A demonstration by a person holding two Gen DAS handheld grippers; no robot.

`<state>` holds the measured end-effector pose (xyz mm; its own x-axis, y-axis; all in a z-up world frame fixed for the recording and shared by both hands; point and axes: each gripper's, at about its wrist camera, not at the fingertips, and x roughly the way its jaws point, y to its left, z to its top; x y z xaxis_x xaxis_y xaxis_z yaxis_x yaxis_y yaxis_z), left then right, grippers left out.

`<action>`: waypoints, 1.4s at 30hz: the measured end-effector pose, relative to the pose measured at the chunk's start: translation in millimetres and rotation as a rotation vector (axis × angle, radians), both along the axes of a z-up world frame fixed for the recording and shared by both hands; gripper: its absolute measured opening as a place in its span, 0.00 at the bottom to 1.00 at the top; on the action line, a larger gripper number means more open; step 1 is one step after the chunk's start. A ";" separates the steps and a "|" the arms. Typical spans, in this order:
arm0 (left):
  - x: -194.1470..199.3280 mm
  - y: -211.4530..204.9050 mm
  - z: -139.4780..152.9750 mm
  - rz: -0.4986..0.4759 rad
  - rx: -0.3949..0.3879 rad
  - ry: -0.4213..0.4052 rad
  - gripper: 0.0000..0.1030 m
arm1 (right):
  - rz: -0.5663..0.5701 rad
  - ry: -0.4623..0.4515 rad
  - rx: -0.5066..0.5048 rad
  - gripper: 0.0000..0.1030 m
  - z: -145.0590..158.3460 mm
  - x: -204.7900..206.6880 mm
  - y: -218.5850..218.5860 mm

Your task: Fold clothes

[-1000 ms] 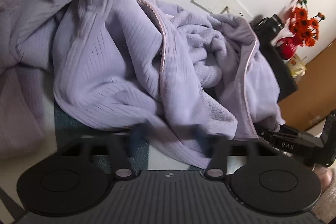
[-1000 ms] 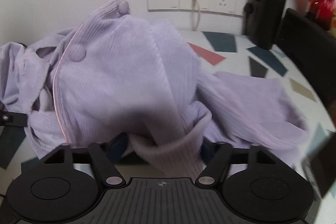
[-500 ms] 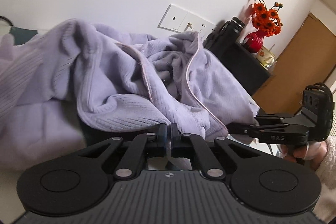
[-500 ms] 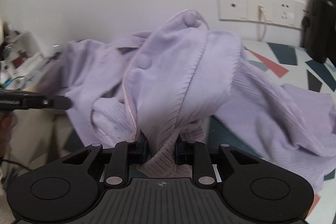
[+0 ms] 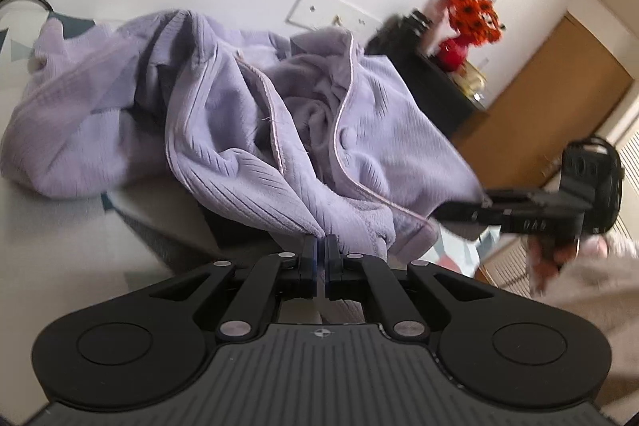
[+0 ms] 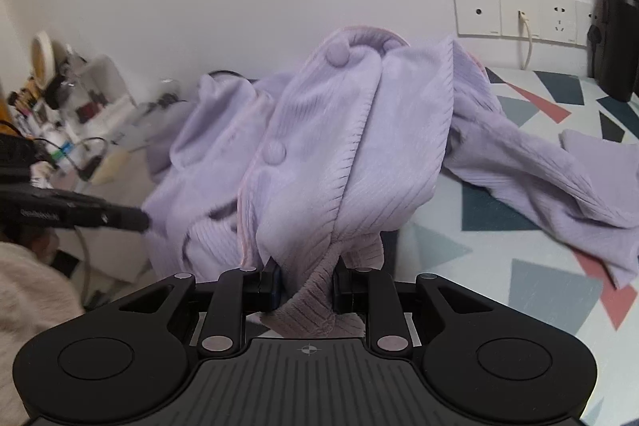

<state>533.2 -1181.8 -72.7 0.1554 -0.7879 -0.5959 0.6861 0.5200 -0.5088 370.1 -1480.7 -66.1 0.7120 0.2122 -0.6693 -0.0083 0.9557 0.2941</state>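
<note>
Garment [image 6: 351, 154]: lilac ribbed cardigan with covered buttons, unfolded, bunched, part raised off the patterned bench [image 6: 559, 290], one sleeve trailing to the far right. Change over the last second: both claws, then spread wide around the cloth, have closed on it, and the near part has come up off the bench; we judge this a lift to shake it out, with no fold visible. Left claw [image 5: 321, 244]: fingers nearly together, pinching a thin hem at the near edge. Right claw [image 6: 305, 276]: fingers apart around a thick ribbed wad, gripping it.
</note>
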 end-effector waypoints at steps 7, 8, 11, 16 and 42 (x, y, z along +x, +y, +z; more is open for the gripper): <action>1.0 14.5 12.5 0.026 -0.014 -0.024 0.03 | 0.021 -0.036 0.050 0.19 16.6 -19.7 5.0; 6.1 15.1 15.4 0.040 -0.034 -0.032 0.03 | 0.015 -0.055 0.051 0.19 20.5 -15.7 1.3; 27.8 15.4 23.2 0.072 -0.096 -0.077 0.03 | -0.005 -0.111 0.053 0.19 32.1 -3.4 -10.0; 70.8 -15.7 34.7 0.137 -0.154 -0.194 0.02 | -0.058 -0.195 0.005 0.19 44.3 43.4 -37.6; 111.5 -38.9 -7.1 0.180 0.033 -0.099 0.54 | -0.004 0.028 -0.298 0.25 -65.0 268.8 -32.4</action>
